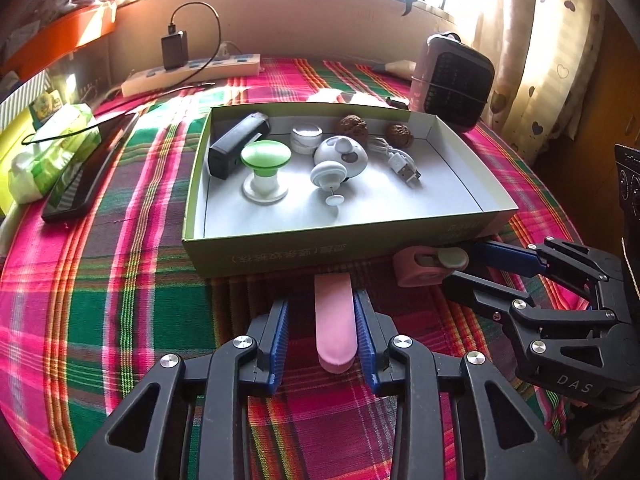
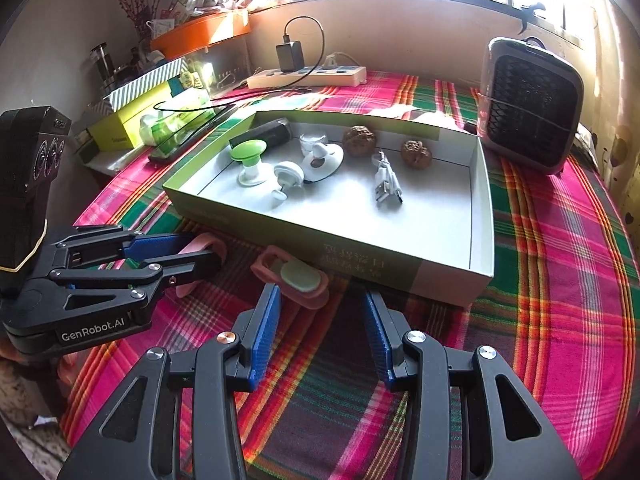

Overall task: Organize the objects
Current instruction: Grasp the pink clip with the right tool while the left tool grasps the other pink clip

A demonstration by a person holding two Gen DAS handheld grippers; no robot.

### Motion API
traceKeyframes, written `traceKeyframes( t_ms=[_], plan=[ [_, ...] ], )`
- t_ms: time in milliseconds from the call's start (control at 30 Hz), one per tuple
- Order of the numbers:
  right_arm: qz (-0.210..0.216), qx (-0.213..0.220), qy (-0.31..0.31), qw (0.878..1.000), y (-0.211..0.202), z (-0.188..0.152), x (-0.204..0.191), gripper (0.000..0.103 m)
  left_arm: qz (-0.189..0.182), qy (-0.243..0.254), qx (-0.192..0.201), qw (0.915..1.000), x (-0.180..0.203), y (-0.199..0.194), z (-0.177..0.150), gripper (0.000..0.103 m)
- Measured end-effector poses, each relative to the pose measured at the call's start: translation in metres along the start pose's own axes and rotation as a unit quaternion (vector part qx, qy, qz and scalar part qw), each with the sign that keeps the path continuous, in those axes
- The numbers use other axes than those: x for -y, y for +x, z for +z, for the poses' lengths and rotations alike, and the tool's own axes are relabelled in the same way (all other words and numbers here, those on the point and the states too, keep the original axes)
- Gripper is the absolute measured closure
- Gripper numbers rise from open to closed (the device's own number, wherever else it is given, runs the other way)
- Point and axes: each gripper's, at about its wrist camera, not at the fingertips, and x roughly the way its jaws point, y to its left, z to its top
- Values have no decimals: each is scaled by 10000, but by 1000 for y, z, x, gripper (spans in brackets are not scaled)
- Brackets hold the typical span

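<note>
A shallow green cardboard box (image 1: 280,254) (image 2: 360,248) with a white inside holds a black device (image 1: 236,146), a green-topped knob (image 1: 265,158), white round gadgets (image 1: 340,156), a USB cable (image 1: 400,160) and two walnuts (image 1: 352,126). My left gripper (image 1: 322,298) (image 2: 208,250) is closed around a long pink object (image 1: 335,320) (image 2: 200,246) lying on the cloth before the box. A pink holder with a pale green disc (image 1: 430,266) (image 2: 296,276) lies at the box's front. My right gripper (image 2: 320,296) (image 1: 460,266) is open, its left finger beside that holder.
The plaid cloth (image 1: 100,280) covers the table. A phone (image 1: 80,184) and tissue pack (image 1: 52,148) lie left of the box. A small heater (image 1: 452,80) (image 2: 528,108) stands behind right. A power strip with charger (image 1: 192,68) sits at the back wall.
</note>
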Motion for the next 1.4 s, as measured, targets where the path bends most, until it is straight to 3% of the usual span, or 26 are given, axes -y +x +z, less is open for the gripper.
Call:
traceKeyframes(
  t_ms=[433,800,1400],
  plan=[
    [485,-221,-553,9970,6,-5,-31,60,71,-209,36,9997,-23,-3,-2,73],
    [140,-228,-529,9982,14,1,-33,60,57,-233,48,9997,-26,-3,-2,73],
    [-54,-264,-838,9961,28,11,-46,60,82,-192,67,9998,-25,-3,-1,73]
  ],
)
